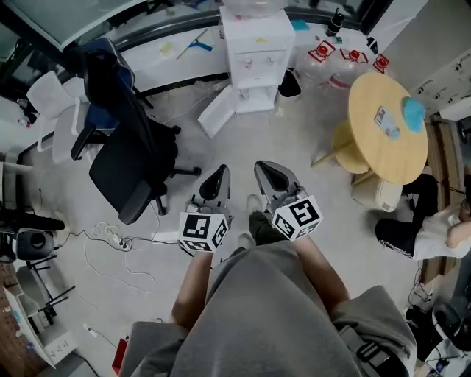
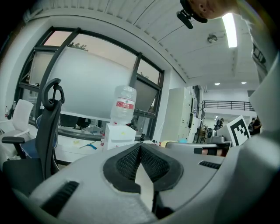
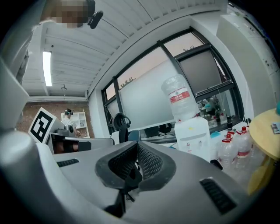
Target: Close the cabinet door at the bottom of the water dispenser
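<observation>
Left tongs (image 1: 221,173) and right tongs (image 1: 266,169) sit pressed together, open floor (image 1: 235,143) before the swung-out cabinet door (image 1: 215,113).

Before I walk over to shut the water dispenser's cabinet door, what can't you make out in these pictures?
Cabinet interior: head view, too steep and small behind the open cabinet door.
Door in both gripper views: the left gripper and right gripper bodies cover the water dispenser base.
Bottle top: cut off by head view's upper edge.
</observation>
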`<action>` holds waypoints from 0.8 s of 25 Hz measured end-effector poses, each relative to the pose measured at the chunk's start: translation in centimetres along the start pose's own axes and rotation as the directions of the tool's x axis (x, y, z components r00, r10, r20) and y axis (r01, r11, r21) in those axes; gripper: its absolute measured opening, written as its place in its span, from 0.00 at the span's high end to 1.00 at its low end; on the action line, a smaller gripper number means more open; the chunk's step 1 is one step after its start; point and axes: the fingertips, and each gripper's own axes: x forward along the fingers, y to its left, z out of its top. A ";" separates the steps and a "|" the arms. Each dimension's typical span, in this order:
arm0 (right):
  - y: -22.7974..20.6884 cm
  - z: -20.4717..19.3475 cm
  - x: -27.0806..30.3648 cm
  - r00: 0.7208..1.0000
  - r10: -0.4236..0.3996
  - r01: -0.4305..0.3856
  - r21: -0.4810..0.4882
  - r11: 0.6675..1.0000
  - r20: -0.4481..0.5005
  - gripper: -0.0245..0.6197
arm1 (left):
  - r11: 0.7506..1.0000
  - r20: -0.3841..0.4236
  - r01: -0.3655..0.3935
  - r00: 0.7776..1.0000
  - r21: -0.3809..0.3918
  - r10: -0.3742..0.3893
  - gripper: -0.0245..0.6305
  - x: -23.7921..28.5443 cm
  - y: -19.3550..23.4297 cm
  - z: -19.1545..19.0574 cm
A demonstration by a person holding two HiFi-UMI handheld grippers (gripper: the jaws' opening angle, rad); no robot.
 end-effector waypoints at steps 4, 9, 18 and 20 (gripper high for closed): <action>-2.4 0.5 2.4 1.000 0.009 -0.009 0.011 1.000 -0.011 0.94 | 1.000 -0.012 -0.006 1.000 0.003 0.006 0.95 3.3 1.1 0.7; -5.1 0.7 4.5 0.999 0.031 -0.030 0.030 0.999 -0.025 0.95 | 1.000 -0.024 -0.013 1.000 0.011 0.013 0.95 7.2 2.0 1.2; -8.6 0.5 7.6 0.997 0.061 -0.057 0.075 0.996 -0.054 0.94 | 0.999 -0.069 -0.044 0.997 0.001 0.044 0.95 11.6 3.8 0.9; -9.0 0.1 8.4 0.996 0.066 -0.060 0.086 0.994 -0.065 0.94 | 0.999 -0.080 -0.048 0.996 -0.002 0.047 0.95 12.1 4.3 0.6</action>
